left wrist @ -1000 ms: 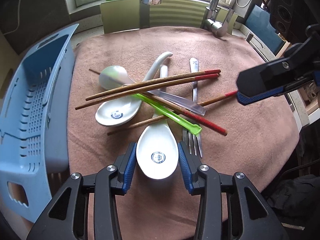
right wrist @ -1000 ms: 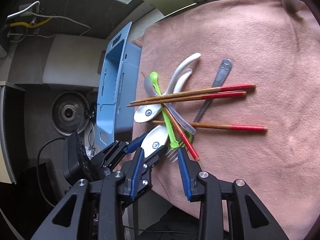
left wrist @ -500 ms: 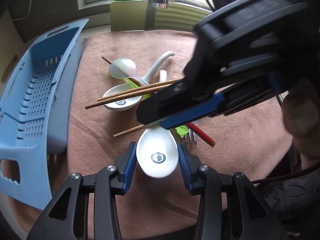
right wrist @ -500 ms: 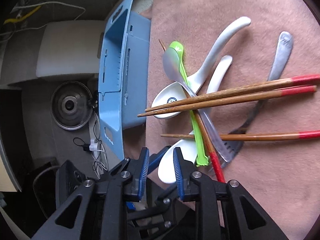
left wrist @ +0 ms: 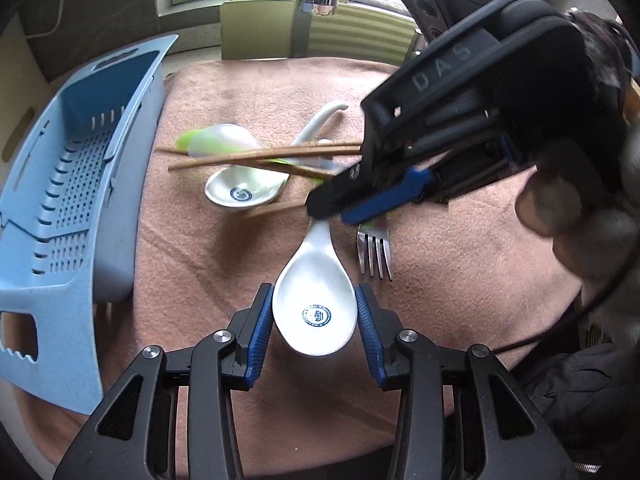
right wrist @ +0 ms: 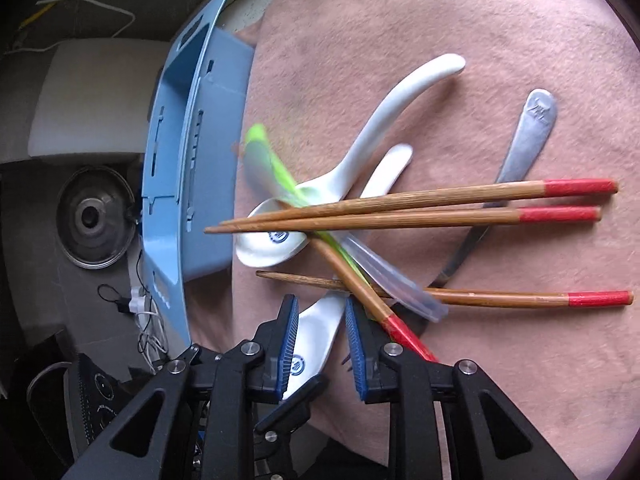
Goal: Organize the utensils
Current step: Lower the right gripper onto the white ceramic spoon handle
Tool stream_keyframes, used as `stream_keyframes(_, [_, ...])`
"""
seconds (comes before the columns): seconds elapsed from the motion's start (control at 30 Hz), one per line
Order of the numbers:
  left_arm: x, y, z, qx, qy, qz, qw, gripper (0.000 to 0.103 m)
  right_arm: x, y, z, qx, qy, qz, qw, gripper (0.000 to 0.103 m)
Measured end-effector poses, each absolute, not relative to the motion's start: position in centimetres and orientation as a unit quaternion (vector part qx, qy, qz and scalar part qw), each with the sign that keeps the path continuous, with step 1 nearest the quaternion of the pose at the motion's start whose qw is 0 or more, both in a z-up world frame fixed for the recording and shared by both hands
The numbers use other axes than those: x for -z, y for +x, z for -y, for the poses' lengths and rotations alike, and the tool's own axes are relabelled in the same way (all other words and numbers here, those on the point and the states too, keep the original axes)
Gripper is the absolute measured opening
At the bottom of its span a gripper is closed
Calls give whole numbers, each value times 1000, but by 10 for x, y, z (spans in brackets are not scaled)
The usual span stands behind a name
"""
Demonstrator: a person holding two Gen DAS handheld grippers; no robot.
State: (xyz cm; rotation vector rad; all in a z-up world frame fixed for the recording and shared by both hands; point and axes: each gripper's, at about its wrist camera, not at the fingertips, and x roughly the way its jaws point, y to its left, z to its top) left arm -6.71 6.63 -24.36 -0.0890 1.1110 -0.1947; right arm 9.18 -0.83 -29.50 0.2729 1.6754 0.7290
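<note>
Left wrist view first. Clamped at a middling spread by the left gripper (left wrist: 315, 332) on the near white spoon (left wrist: 315, 304), pads set against both rims of its bowl. Lying low on the brown towel (left wrist: 460, 280), bowl toward this camera, handle running straight away toward the heap of chopsticks (left wrist: 260, 156) and the second white spoon (left wrist: 240, 194). Met at the far end of that handle by the right gripper (left wrist: 332, 212), reaching in from the right, just above the fork (left wrist: 374, 252). Off to the left, well apart from the spoon, the blue basket (left wrist: 60, 200).

Right wrist view next. Narrow on the right gripper (right wrist: 321, 303), jaws just closed further, with the handle of the near white spoon (right wrist: 320, 332) slanting between them. Cannot tell whether the pads actually press on it. Just outside the right-hand finger, a red-tipped chopstick (right wrist: 360, 292) crossing over the handle end, beside a clear plastic spoon (right wrist: 392, 284); farther up, a green spoon (right wrist: 272, 164), blurred.

Judging by this: bowl end nearer the left hand, handle end nearer the right, long axis pointing from the left gripper into the pile. Probably best drawn back along that axis to slip the handle from under the crossing sticks, then swung toward the basket on the left.
</note>
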Motion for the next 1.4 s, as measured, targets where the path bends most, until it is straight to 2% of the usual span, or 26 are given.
stream_keyframes(0.67, [237,-90,-65,110,-25,-530,840,39,305,86,-12,-314,86,-721,611,22])
stream_keyframes(0.83, [239,-92,-65,113,-25,-529,841,39,307,88,-12,-305,89,-726,610,14])
stream_keyframes(1.4, [236,-100,-64,110,-11,-535,837,40,308,83,1,-308,121,-741,584,12])
